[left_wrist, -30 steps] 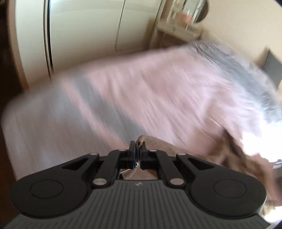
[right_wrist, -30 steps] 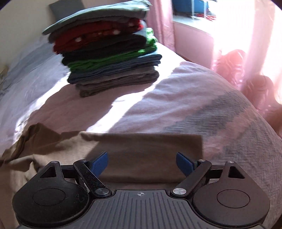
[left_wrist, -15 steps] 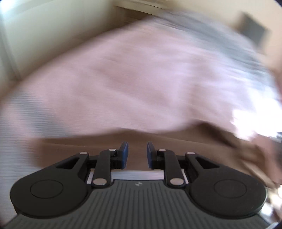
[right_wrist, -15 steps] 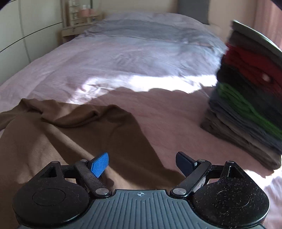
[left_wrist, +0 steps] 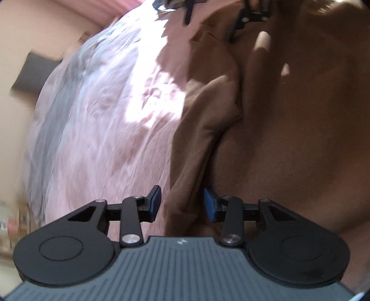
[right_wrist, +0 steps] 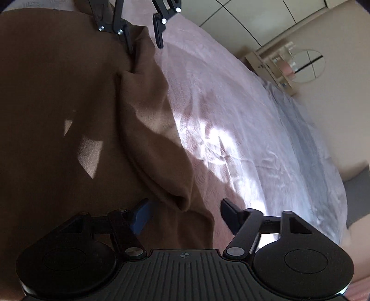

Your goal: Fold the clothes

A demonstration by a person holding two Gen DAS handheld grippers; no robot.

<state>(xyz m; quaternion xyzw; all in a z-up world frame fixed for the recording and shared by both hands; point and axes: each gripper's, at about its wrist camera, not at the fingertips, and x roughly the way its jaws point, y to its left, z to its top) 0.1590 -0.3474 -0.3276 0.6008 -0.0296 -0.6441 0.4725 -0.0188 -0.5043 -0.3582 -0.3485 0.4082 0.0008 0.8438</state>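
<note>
A brown garment point(left_wrist: 289, 139) lies spread on the pink bedspread point(left_wrist: 111, 120), with a loose folded strip, likely a sleeve point(left_wrist: 203, 115), along its edge. My left gripper point(left_wrist: 182, 203) is open with that strip's end between its fingers. In the right wrist view the same garment point(right_wrist: 57, 127) fills the left side and the strip point(right_wrist: 157, 148) runs toward me. My right gripper point(right_wrist: 182, 216) is open around the strip's other end. Each gripper shows at the top of the other's view: the left one point(right_wrist: 145, 44) and the right one point(left_wrist: 208, 14), facing each other.
The bed point(right_wrist: 242, 120) stretches away with grey bedding point(right_wrist: 307, 129) toward the headboard. A bedside shelf with a round mirror point(right_wrist: 305, 66) stands by the wall, next to white wardrobe doors point(right_wrist: 249, 16). A grey pillow point(left_wrist: 32, 71) leans at the wall.
Both grippers have swung round over the brown garment and now face each other at the two ends of the strip. The left gripper opened wider. The clothes stack has left the right view.
</note>
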